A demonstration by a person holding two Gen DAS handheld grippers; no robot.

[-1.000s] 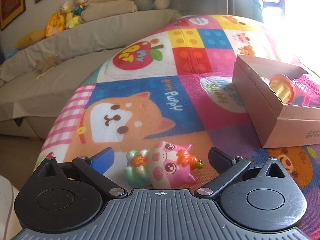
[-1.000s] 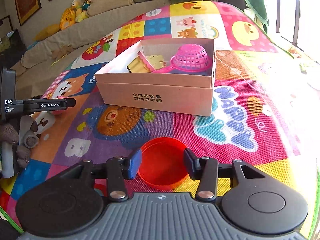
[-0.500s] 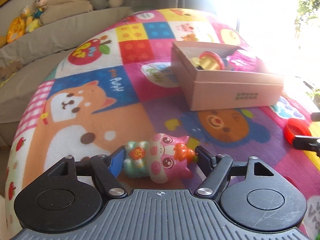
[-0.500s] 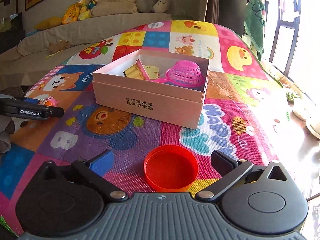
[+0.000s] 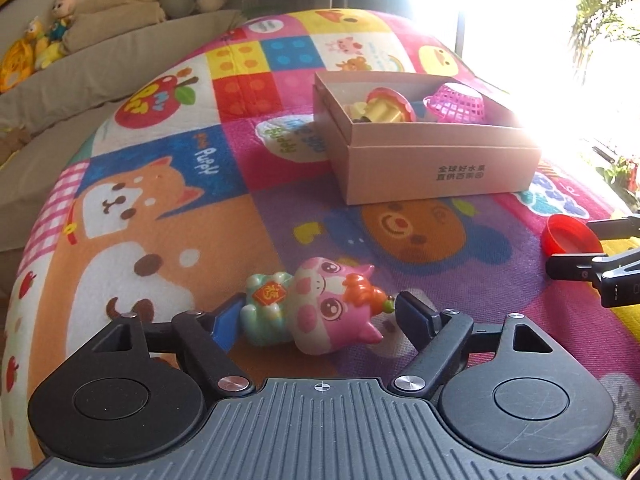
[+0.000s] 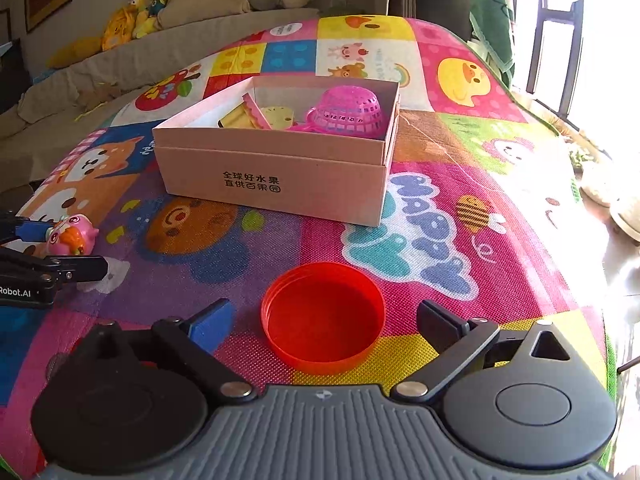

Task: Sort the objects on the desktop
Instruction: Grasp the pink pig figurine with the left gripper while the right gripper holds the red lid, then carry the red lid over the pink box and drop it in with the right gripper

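A pink pig toy (image 5: 320, 308) lies on its side on the colourful play mat. My left gripper (image 5: 316, 320) is shut on the pig toy, fingers touching both its ends. It also shows in the right wrist view (image 6: 72, 236). A red lid (image 6: 324, 316) lies open side up on the mat between the fingers of my right gripper (image 6: 324, 320), which is open and not touching it. The lid also shows in the left wrist view (image 5: 568, 236). A pink cardboard box (image 6: 280, 176) stands beyond, holding a pink basket (image 6: 348, 112) and yellow toy pieces (image 6: 256, 116).
The play mat (image 6: 440, 216) covers the surface. A grey sofa (image 5: 80, 76) with plush toys (image 6: 136, 16) runs along the back left. Strong window glare fills the right side of the left wrist view. The mat's right edge (image 6: 592, 264) drops to the floor.
My left gripper has closed onto the pig toy and turned right toward the box. My right gripper has opened, releasing the red lid onto the mat.
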